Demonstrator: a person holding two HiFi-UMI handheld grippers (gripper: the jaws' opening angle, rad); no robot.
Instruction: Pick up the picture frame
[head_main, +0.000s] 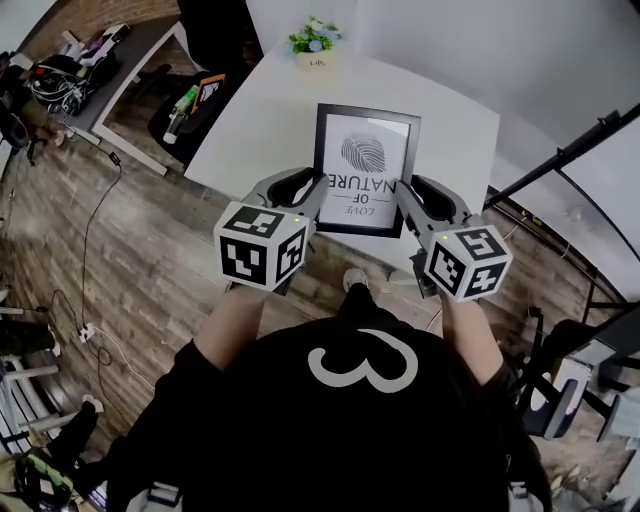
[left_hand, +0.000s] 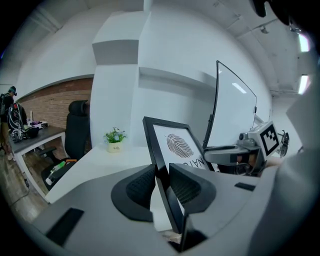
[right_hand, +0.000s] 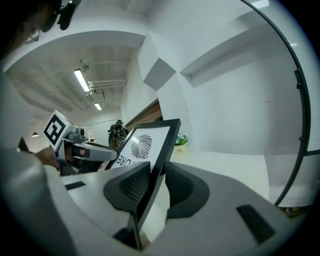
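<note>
The slim black rectangular picture frame (head_main: 365, 165) held a white print with a grey fingerprint-like whorl and the words LOVE OF NATURE, which read upside down from the person's side. It was held in front of the person's chest, over the near edge of the white table (head_main: 255, 125), tilted so that its face looked up towards the head camera. It was gripped at both sides of its nearer end. The grey left gripper (head_main: 312, 188) had its dark ribbed pads (left_hand: 142, 182) closed part-way onto the frame's left border, one pad against the face and one against the back. The grey right gripper (head_main: 405, 195) clamped the right border in the same manner, its jaws only as far apart as the thin moulding. Each gripper carried a white cube with black square markers, and the person's bare forearms ran back from them to a black shirt with a white looped figure (head_main: 360, 365). At the far end of the table stood a small white pot of green leaves with blue and white flowers (head_main: 315, 45). Left of the table sat a black office chair (left_hand: 77, 130), and below everything lay a brown wood-plank floor (head_main: 150, 260) with a trailing cable.
</note>
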